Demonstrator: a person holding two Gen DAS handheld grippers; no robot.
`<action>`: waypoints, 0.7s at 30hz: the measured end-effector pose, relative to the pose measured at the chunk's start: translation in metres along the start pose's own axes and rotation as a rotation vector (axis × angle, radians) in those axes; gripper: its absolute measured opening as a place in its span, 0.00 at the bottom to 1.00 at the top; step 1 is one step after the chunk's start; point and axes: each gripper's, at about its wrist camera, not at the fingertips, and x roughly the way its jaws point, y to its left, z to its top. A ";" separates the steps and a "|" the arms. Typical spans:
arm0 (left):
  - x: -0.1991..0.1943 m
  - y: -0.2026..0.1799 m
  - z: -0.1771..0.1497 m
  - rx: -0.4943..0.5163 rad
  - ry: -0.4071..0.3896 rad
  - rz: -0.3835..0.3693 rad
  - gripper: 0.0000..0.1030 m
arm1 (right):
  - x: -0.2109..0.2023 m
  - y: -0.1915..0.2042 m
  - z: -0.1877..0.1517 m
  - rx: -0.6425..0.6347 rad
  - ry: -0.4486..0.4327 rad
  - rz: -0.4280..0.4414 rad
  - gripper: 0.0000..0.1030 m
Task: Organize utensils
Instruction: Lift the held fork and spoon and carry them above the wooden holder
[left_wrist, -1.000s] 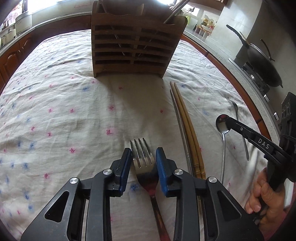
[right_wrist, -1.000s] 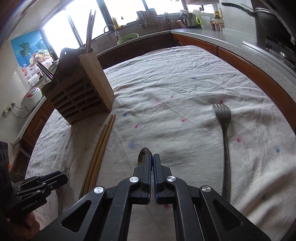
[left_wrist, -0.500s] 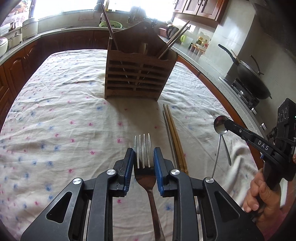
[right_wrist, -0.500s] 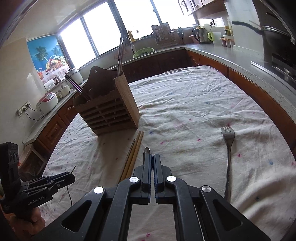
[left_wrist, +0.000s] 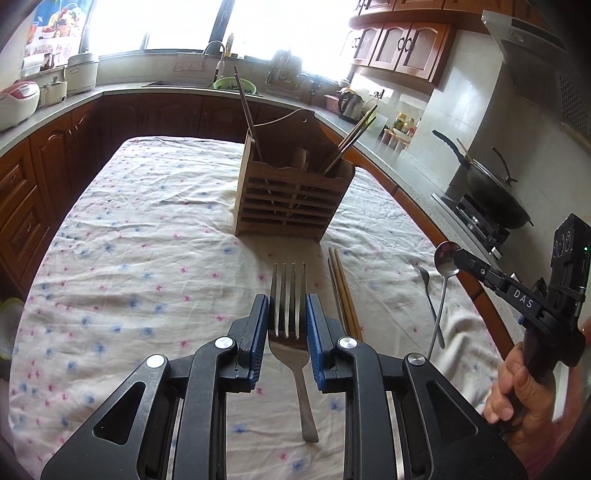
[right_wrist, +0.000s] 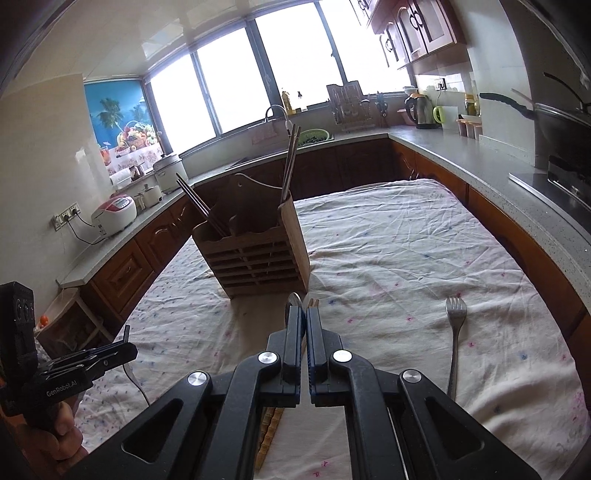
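We see a fork (left_wrist: 288, 317) clamped between the blue pads of the left gripper (left_wrist: 287, 314), tines forward, handle hanging clear above the cloth-covered desk (left_wrist: 147, 236); its jaws have just been closing on it. The right gripper (right_wrist: 302, 317), jaws narrow, pinches a spoon (left_wrist: 446, 258) by the bowl, handle dangling. Ahead stands the wooden utensil holder (left_wrist: 291, 199). Chopsticks (left_wrist: 341, 288) and a second fork (right_wrist: 455, 332) lie on the cloth.

White cloth (left_wrist: 147, 229) w/ pink, blue flecks; brown holder (left_wrist: 291, 199).
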 end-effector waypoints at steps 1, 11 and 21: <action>-0.002 0.001 0.001 -0.001 -0.007 0.000 0.18 | -0.001 0.001 0.001 -0.002 -0.004 0.000 0.02; -0.018 0.008 0.018 -0.017 -0.076 0.011 0.18 | -0.010 0.008 0.014 -0.035 -0.078 -0.031 0.02; -0.020 0.013 0.038 -0.029 -0.110 0.019 0.18 | 0.000 0.011 0.021 -0.063 -0.113 -0.051 0.02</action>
